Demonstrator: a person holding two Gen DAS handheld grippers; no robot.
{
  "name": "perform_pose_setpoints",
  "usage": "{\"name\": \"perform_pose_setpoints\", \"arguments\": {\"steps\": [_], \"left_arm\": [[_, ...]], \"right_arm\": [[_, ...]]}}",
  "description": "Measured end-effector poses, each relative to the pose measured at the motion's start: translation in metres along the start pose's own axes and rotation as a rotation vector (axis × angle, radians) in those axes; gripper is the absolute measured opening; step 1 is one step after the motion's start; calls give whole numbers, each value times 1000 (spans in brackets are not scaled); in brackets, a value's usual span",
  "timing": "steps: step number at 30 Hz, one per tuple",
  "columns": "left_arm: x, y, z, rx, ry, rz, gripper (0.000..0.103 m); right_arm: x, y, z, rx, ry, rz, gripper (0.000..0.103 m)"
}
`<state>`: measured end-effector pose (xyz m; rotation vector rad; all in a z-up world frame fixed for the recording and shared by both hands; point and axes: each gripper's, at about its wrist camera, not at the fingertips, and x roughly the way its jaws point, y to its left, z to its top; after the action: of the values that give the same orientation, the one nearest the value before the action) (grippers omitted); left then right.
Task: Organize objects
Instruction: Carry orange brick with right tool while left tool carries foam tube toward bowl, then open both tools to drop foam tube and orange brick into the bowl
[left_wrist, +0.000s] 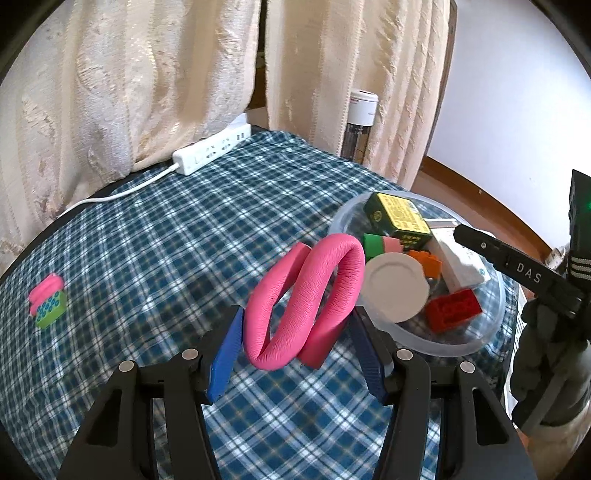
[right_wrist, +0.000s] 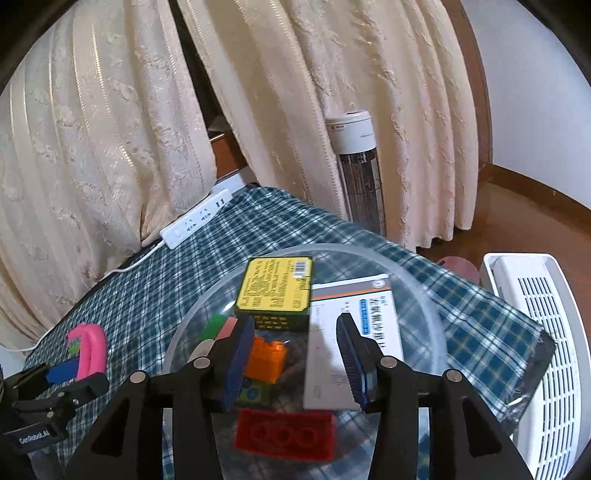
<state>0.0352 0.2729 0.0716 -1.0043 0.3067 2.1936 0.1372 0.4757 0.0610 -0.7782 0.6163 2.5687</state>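
Pink tube (left_wrist: 306, 295): soft, wrinkled, leathery loop, folded double; pinched between the left gripper (left_wrist: 295, 347) blue ribbed pads, above the plaid cloth (left_wrist: 147, 240), beside the bowl
Bowl (right_wrist: 424, 295): clear round plastic; holds green-yellow carton (right_wrist: 275, 288), studded red brick (right_wrist: 284, 435), orange brick (right_wrist: 266, 360)
Right gripper (right_wrist: 293, 363): spread, nothing pinched, over the bowl

Cream patterned curtains (right_wrist: 110, 129) hang behind the desk (left_wrist: 155, 229), which is covered by a blue-and-white plaid cloth; daylight glows through the fabric. A white power strip (left_wrist: 212, 149) lies at the desk's far edge, its cord trailing left. Beyond stand a tall tower heater (right_wrist: 360, 173), a white wall (right_wrist: 535, 92), brown wooden floor (right_wrist: 517, 214), and a white slatted appliance (right_wrist: 543, 332).
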Motion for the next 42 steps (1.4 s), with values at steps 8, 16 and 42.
{"name": "perform_pose_setpoints", "arguments": {"steps": [8,16,42], "left_arm": [[4,-26,7,43,4,-15,59],[13,-54,15,80,12,-54,59],[40,-122,17,193,57,-116,65]], "right_arm": [[-5,-14,0,21,-19,-5,49],[-11,-33,2,47,-29,-6,49],[-25,-74,1,117,-41,29,50]]}}
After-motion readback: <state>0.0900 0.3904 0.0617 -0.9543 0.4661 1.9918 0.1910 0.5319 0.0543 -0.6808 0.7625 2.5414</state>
